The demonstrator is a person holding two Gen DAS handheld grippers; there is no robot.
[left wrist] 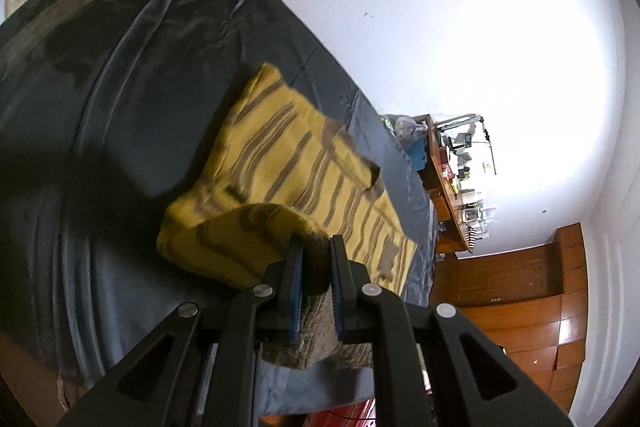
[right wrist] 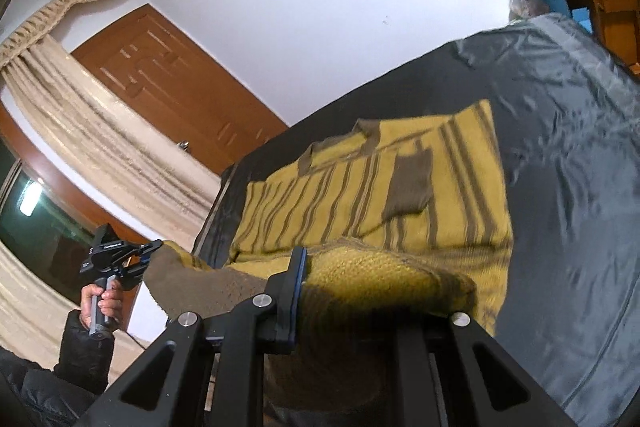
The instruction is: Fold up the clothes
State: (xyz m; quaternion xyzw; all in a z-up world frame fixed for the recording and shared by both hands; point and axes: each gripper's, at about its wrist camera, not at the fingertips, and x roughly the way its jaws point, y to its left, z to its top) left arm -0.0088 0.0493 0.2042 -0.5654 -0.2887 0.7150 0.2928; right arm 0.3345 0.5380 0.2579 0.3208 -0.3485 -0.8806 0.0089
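The yellow striped sweater is spread on the bed, with its near edge lifted at 6 o'clock. The left tool is squeezed tight on the brown hem. The right tool is squeezed tight on the thick yellow edge. The knit could slip out if it is pulled too hard. The fold could be made crooked if one side is carried further than the other. No boxes or baskets are seen.
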